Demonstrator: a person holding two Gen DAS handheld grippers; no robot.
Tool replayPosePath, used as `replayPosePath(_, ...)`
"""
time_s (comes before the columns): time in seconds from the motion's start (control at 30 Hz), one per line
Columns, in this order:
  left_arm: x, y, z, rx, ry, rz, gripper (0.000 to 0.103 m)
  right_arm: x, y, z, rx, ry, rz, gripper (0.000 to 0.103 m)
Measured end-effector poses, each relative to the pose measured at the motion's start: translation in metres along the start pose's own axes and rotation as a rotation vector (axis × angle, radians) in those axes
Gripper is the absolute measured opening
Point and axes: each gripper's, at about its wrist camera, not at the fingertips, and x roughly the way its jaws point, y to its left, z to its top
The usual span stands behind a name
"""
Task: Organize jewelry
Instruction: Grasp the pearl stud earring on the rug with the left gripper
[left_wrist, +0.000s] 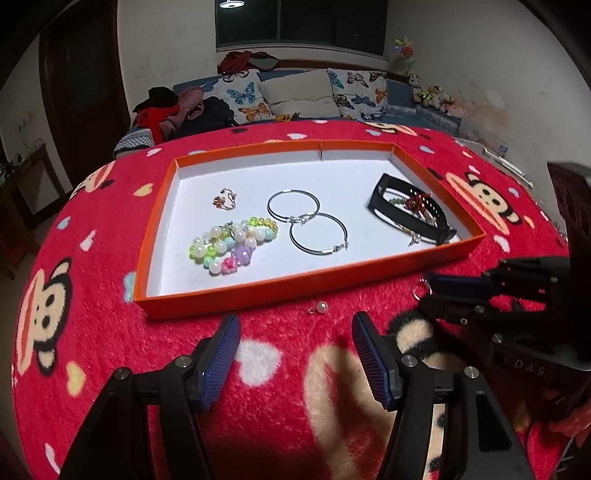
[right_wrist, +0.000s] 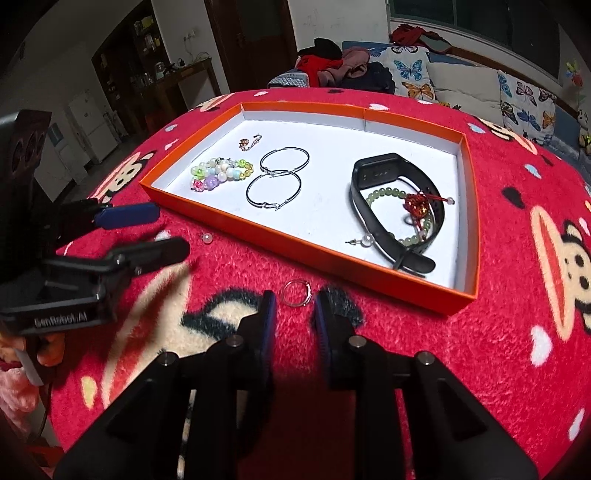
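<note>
We read "GenRobot.AI" on the left gripper (right_wrist: 162, 230) and "DAS" on the right gripper (left_wrist: 424, 295). A fleecy red monkey-print blanket (right_wrist: 498, 369) carries a shallow orange cardboard tray (right_wrist: 471, 206). A thin metal ring (right_wrist: 295, 292) lies at twelve o'clock of our right jaws, narrowly parted, empty. A round pearl earring (left_wrist: 322, 306) lies at twelve o'clock of our left jaws, wide apart, empty.

Orange tray (right_wrist: 469, 221) holding hoop earrings (right_wrist: 275, 179), beaded bracelets (right_wrist: 221, 171), black band (right_wrist: 384, 214); small ring (right_wrist: 295, 292), pearl (right_wrist: 207, 238) outside on blanket
</note>
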Motion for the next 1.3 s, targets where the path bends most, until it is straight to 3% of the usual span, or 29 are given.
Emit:
replayPosePath(0.33,0.011,-0.009,0.004,0.025,-0.010,-0.013,0.066,0.000,0.006,0.001,-0.046,-0.004,-0.038,0.023)
replayPosePath(0.83,0.026,-0.006,0.009,0.045,-0.002,-0.153,0.065,0.002,0.005,0.002,-0.038,-0.006,-0.031,0.023)
replayPosePath(1.07,0.021,-0.013,0.009,0.065,-0.001,-0.254,0.054,0.002,0.004,0.002,-0.031,-0.007,-0.023,0.023)
replayPosePath(1.3,0.023,-0.010,0.011,0.069,0.002,-0.215,0.045,0.002,0.004,0.002,-0.031,-0.008,-0.024,0.023)
